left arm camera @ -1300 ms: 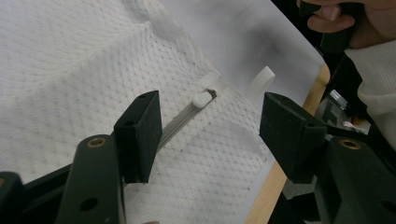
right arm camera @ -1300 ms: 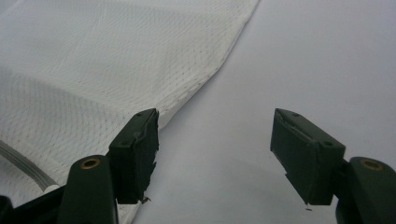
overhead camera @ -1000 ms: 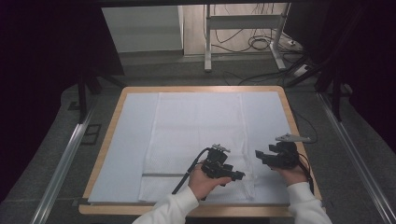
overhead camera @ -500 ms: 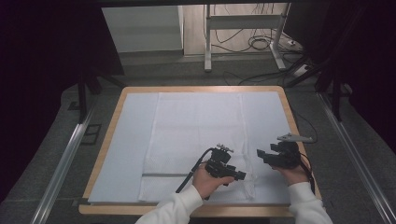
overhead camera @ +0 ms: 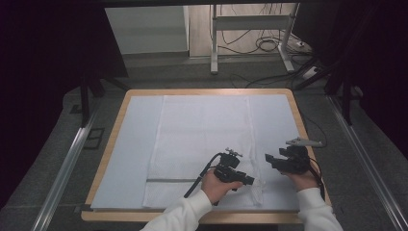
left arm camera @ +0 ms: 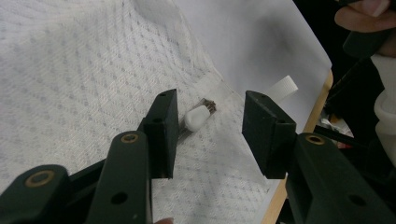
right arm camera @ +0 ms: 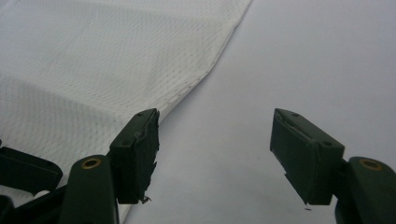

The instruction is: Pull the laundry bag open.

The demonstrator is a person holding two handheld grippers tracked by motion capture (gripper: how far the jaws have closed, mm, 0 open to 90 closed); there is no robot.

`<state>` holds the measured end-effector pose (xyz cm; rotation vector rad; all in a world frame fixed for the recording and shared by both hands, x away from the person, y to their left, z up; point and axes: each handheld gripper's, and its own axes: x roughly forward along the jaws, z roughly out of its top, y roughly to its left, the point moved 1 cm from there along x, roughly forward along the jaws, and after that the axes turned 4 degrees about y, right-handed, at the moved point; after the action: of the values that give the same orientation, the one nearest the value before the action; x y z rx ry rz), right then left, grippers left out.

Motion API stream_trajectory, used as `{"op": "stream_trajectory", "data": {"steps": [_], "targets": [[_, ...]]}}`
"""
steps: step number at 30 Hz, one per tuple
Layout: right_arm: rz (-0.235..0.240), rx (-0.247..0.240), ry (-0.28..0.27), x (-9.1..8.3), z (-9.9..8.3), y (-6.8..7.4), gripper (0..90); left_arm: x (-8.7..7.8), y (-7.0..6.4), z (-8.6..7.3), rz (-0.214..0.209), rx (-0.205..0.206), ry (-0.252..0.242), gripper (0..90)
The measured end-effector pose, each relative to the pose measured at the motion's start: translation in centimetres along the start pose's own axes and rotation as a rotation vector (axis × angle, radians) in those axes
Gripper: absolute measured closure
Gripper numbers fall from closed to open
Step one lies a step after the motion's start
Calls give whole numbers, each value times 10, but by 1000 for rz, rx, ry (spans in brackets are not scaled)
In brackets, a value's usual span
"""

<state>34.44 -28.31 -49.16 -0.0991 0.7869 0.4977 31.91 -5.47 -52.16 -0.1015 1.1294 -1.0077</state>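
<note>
hovering over the white mesh cloth [left arm camera: 84,70], the left gripper [left arm camera: 208,128] has its jaws spread wide, a small white zipper pull [left arm camera: 196,116] sitting right between them. right gripper [right arm camera: 215,154] is spread too, the cloth's hem just off its left jaw.

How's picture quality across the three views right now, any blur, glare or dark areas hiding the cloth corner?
High view: table evenly lit, surroundings very dark, white cloth pale but readable. Left gripper view: sharp on the weave and the small white-capped piece; left gripper jaws near the lens are dark and softer. Right gripper view: cloth edge soft and washed out, no hard glare; right gripper jaws cast faint shadows.
</note>
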Motion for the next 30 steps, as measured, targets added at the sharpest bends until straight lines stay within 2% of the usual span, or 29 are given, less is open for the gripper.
{"op": "stream_trajectory", "data": {"steps": [11,17,22,26,30], "targets": [[-11,8,-13,-2,1,-2,322,4,-3,-3,6,7,0,604],[-16,9,-19,-4,1,-3,322,1,-2,-7,-18,8,4,599],[-17,13,-22,-4,1,-3,322,-2,-3,-10,-19,11,4,596],[-23,6,-14,-4,1,-3,322,1,-2,-9,-31,-5,6,598],[-21,11,-21,-4,1,-3,322,4,-4,-10,-32,0,7,604]]}}
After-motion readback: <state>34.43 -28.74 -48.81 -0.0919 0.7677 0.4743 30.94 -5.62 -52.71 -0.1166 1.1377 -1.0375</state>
